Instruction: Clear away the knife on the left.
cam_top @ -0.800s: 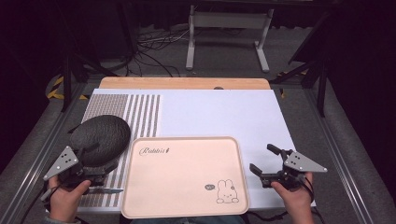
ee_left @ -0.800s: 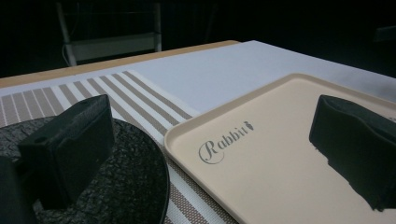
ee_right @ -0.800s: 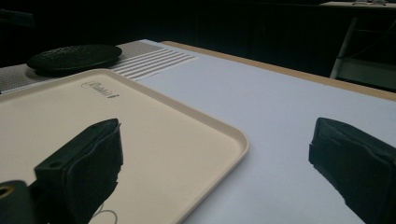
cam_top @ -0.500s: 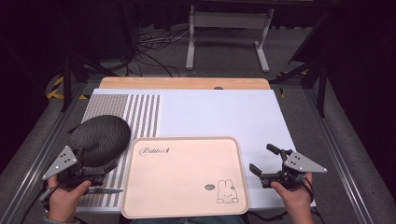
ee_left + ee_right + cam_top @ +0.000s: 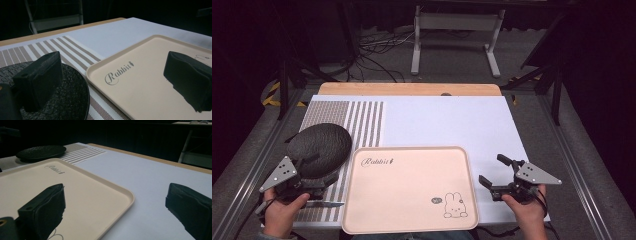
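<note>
High view, left gripper (image 5: pixel 319 172) over black plate (image 5: pixel 319 147), right gripper (image 5: pixel 495 172) beside tray (image 5: pixel 412 200), both fingers spread, empty.

A round black textured plate (image 5: pixel 319 149) lies flat on the striped mat (image 5: pixel 362 120), just beside the beige tray (image 5: pixel 409 190).

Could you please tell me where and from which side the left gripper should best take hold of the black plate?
Probably the thin near rim of the black plate, approached low from the person's side. It lies flat on the striped mat, so only its edge fits between the open jaws of the left gripper.
</note>
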Tool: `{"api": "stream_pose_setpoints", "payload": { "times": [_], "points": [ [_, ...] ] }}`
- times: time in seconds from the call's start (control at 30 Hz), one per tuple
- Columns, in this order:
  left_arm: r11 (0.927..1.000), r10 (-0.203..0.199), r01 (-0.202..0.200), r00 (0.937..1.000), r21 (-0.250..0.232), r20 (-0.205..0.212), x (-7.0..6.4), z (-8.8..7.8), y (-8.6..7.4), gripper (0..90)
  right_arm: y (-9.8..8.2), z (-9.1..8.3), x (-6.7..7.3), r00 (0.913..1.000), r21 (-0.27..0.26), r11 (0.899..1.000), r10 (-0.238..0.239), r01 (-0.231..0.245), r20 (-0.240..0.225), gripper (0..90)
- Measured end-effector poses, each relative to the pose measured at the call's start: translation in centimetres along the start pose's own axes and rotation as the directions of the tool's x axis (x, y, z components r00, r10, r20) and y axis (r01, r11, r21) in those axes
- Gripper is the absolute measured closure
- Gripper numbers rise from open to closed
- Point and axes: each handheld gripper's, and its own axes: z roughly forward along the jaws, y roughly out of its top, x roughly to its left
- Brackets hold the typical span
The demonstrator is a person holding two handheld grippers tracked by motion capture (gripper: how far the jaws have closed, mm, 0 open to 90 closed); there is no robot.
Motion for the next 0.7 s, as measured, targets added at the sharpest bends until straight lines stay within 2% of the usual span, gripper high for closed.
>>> {"api": "stream_pose_setpoints", "payload": {
  "times": [0.03,0.1,0.17,0.23,0.3,0.33,0.43,0.5,0.57,0.6,0.67,0.7],
  "points": [
    [0.9998,0.012,-0.012,0.9997,0.015,0.022,0.1,-0.1,0.4,4.0,0.0,0.0,0.0,1.0000,0.001,1.000,0.004,-0.004,-0.002,3.4],
    [0.9999,-0.007,0.006,0.9979,0.010,0.065,0.3,-0.3,1.0,4.9,0.0,0.1,0.0,1.0000,0.002,1.000,0.000,0.000,-0.001,3.5],
    [0.9997,-0.007,0.005,0.9967,0.024,0.081,0.4,-0.3,1.5,5.0,0.0,0.1,0.0,1.0000,0.003,1.000,-0.001,0.001,-0.004,3.5],
    [0.9970,0.038,-0.043,0.9957,0.065,0.085,0.5,-0.4,2.3,5.1,0.0,0.1,0.1,1.0000,0.008,1.000,-0.004,0.004,-0.005,3.5],
    [0.9941,0.050,-0.059,0.9939,0.091,0.098,0.6,-0.4,2.7,5.1,0.0,0.1,0.2,1.0000,0.012,1.000,0.000,0.000,-0.006,3.5],
    [0.9929,0.044,-0.055,0.9933,0.105,0.107,0.6,-0.3,2.9,5.1,0.0,0.1,0.2,1.0000,0.013,1.000,-0.002,0.002,-0.007,3.5],
    [0.9847,0.075,-0.091,0.9907,0.149,0.113,0.7,-0.3,3.3,5.2,0.0,0.2,0.2,0.9999,0.011,1.000,0.003,-0.003,-0.012,3.4],
    [0.9792,0.074,-0.095,0.9900,0.179,0.120,0.7,-0.3,3.4,5.3,-0.1,0.2,0.1,0.9999,0.014,1.000,0.007,-0.007,-0.012,3.5],
    [0.9679,0.083,-0.112,0.9878,0.225,0.132,0.8,-0.4,3.7,6.6,-0.1,0.2,0.1,0.9998,0.014,1.000,0.009,-0.009,-0.016,3.5],
    [0.9679,0.083,-0.112,0.9878,0.225,0.132,0.8,-0.4,3.7,6.7,-0.1,0.2,0.1,0.9998,0.014,1.000,0.009,-0.009,-0.016,3.5],
    [0.9521,0.104,-0.140,0.9842,0.272,0.144,0.8,-0.5,3.9,6.9,-0.1,0.2,0.1,0.9997,0.015,1.000,0.010,-0.010,-0.021,3.5],
    [0.9521,0.104,-0.140,0.9842,0.272,0.144,0.8,-0.5,3.9,7.2,-0.1,0.2,0.1,0.9997,0.015,1.000,0.010,-0.010,-0.021,3.5]
  ]
}}
